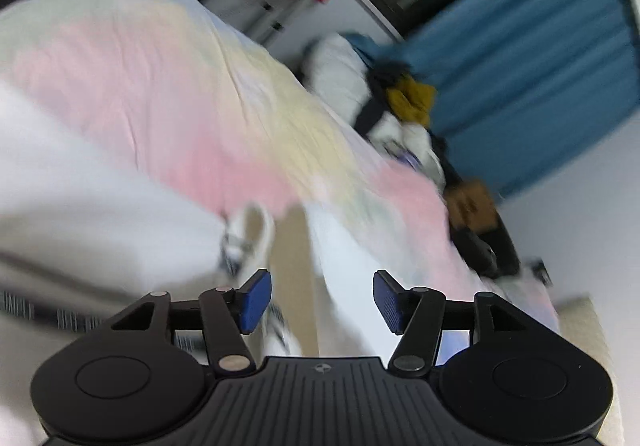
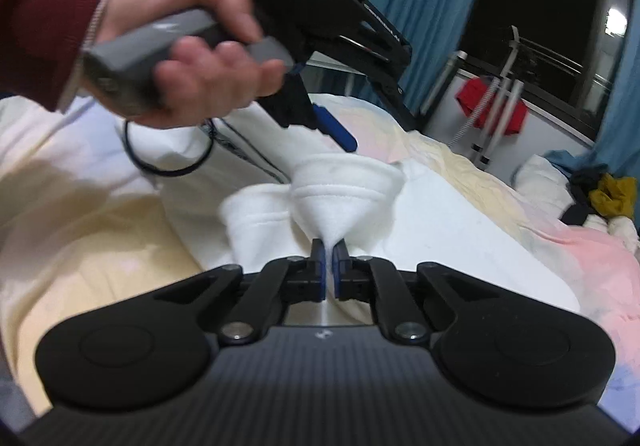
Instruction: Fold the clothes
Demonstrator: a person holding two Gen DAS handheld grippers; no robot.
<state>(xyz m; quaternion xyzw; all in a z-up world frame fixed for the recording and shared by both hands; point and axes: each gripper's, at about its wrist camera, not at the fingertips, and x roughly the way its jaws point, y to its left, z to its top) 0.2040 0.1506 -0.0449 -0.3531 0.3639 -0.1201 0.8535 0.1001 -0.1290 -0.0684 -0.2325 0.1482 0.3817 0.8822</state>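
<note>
A white fleece garment [image 2: 420, 222] lies spread on a bed with a pastel pink and yellow sheet [image 2: 592, 250]. My right gripper [image 2: 329, 251] is shut on a pinched fold of the garment, which rises from the pads as a cone up to a stitched hem [image 2: 340, 188]. A hand in a dark red sleeve [image 2: 192, 58] holds my left gripper just beyond that hem, one blue finger [image 2: 340, 131] pointing down at it. In the blurred left wrist view, the left gripper [image 1: 322, 298] stands open above the white garment [image 1: 80, 186] with nothing between its pads.
A pile of clothes with a mustard piece [image 2: 614, 192] [image 1: 412, 98] lies at the bed's far end. A drying rack with a red cloth [image 2: 492, 106] stands by blue curtains [image 2: 416, 6] and a dark window. A black cord loop [image 2: 168, 150] rests on the garment.
</note>
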